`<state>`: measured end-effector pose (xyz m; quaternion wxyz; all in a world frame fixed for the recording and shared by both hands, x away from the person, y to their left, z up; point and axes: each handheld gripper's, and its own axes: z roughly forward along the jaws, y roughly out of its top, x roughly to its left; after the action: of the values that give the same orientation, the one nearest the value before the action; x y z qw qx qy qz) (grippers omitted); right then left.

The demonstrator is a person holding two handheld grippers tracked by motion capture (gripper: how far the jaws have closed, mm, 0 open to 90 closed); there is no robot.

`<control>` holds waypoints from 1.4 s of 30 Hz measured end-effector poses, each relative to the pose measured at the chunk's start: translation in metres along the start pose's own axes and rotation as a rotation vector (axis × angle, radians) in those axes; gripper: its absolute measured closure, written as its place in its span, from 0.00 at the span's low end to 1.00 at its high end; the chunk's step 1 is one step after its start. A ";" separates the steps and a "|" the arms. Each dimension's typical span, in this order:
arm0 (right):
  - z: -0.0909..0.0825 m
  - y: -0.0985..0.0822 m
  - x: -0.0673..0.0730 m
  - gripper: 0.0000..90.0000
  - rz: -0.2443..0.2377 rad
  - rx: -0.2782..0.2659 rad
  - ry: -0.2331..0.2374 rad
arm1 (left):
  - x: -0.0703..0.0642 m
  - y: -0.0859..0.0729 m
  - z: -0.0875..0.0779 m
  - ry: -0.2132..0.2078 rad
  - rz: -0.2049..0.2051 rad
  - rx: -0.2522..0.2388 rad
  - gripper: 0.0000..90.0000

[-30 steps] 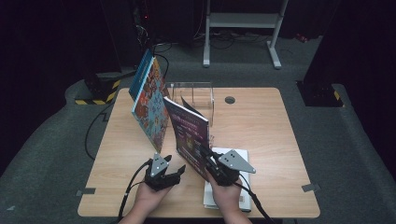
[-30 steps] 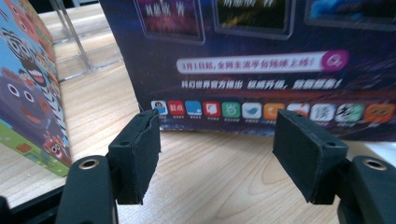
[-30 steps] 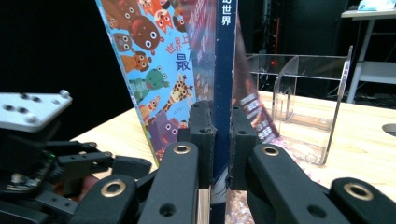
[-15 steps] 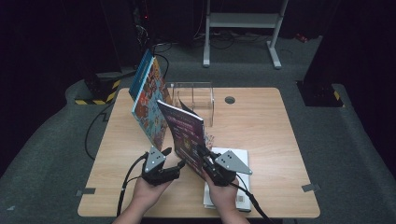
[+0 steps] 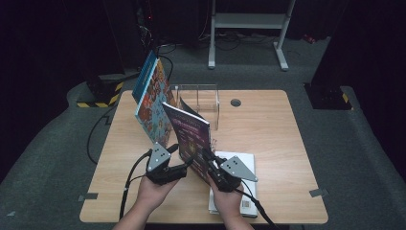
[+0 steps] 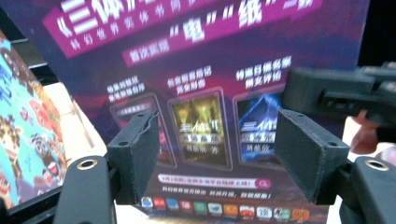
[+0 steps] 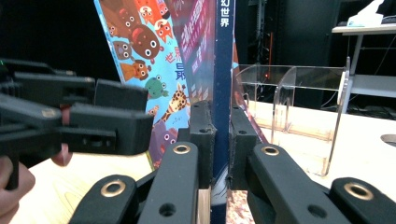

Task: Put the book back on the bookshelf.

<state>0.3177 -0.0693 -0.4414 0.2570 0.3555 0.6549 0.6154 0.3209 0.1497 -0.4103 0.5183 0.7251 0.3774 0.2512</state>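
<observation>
A purple magazine (image 5: 189, 136) stands upright above the table's front, its cover toward the left. My right gripper (image 5: 207, 155) is shut on its lower edge; in the right gripper view the jaws (image 7: 220, 140) clamp the dark blue spine (image 7: 224, 93). My left gripper (image 5: 182, 154) hovers open just left of the cover. In the left gripper view its pads (image 6: 217, 154) stand wide apart in front of the purple cover (image 6: 201, 70), apart from it. The left gripper (image 7: 116, 112) also appears at the left of the right gripper view.
A colourful picture book (image 5: 153, 100) leans upright at the left of a clear acrylic stand (image 5: 201, 98) at the back of the wooden table (image 5: 268, 129). A white book (image 5: 244, 191) lies flat under my right hand near the front edge.
My left gripper has risen beside the magazine's cover, still open. The magazine's top has leaned slightly left. The right gripper has kept its place and grip.
</observation>
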 end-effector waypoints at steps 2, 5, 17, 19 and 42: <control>-0.001 -0.001 0.000 0.93 -0.004 -0.002 -0.005 | -0.001 0.003 0.000 -0.006 -0.003 -0.009 0.34; -0.001 -0.003 0.000 0.93 -0.010 -0.002 -0.021 | -0.004 0.010 0.001 -0.018 0.001 -0.020 0.34; -0.001 -0.004 0.001 0.93 -0.023 -0.010 -0.043 | -0.013 0.028 0.001 -0.030 0.022 -0.063 0.33; -0.001 -0.004 0.001 0.93 -0.025 -0.010 -0.044 | -0.014 0.029 0.001 -0.034 0.020 -0.063 0.33; -0.001 -0.005 0.002 0.93 -0.026 -0.016 -0.056 | -0.029 0.050 0.003 -0.056 0.045 -0.103 0.33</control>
<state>0.3146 -0.0681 -0.4458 0.2860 0.3620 0.6472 0.6069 0.3204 0.1161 -0.3633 0.5594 0.7127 0.3328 0.2616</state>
